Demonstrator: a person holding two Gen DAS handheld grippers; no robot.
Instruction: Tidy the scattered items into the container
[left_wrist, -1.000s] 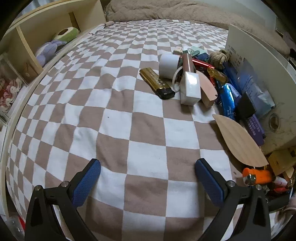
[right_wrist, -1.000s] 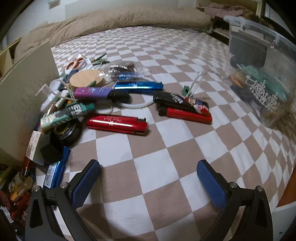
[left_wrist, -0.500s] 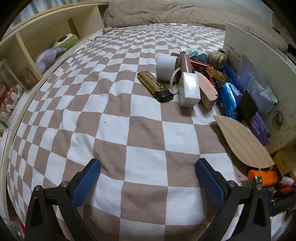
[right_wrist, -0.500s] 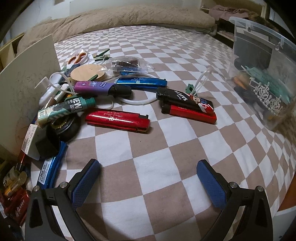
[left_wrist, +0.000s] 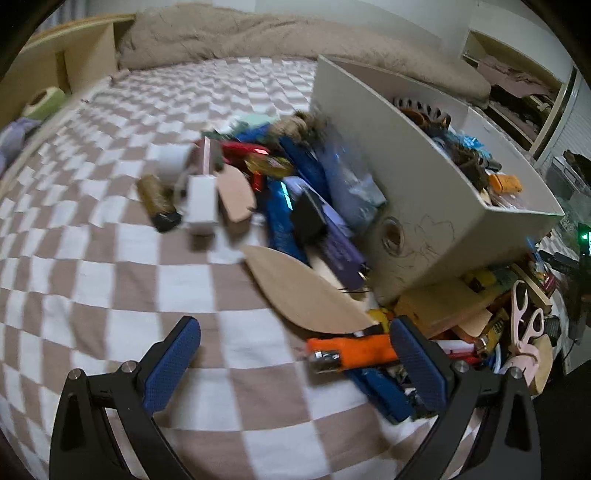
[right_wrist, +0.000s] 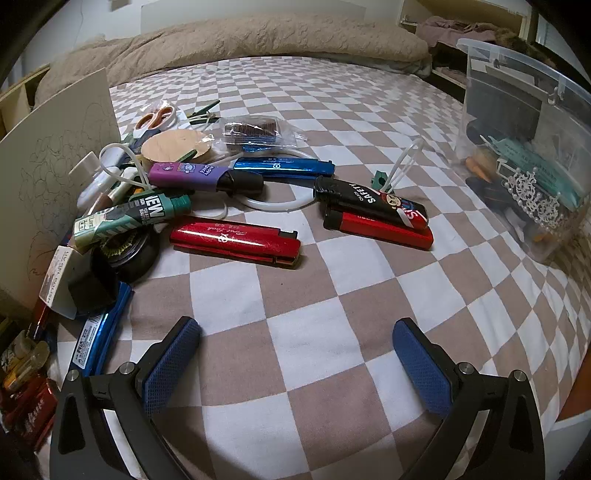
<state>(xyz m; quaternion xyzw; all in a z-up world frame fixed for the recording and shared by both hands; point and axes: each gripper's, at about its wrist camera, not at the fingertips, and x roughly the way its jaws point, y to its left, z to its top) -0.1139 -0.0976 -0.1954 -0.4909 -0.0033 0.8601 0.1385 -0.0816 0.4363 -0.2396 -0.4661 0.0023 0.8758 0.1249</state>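
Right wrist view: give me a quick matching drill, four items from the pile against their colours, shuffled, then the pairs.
Items:
1. highlighter marker
2. lighter marked SAFETY
3. scissors handles
4. lighter nearest the right hand-held gripper, lying alone

Colours:
A. orange
B. glossy red
C. purple with a black cap
D. black with a cartoon print

Pairs: 1-C, 2-D, 3-A, 4-B

Spread tool (left_wrist: 295, 350) near orange lighter (left_wrist: 354, 350)
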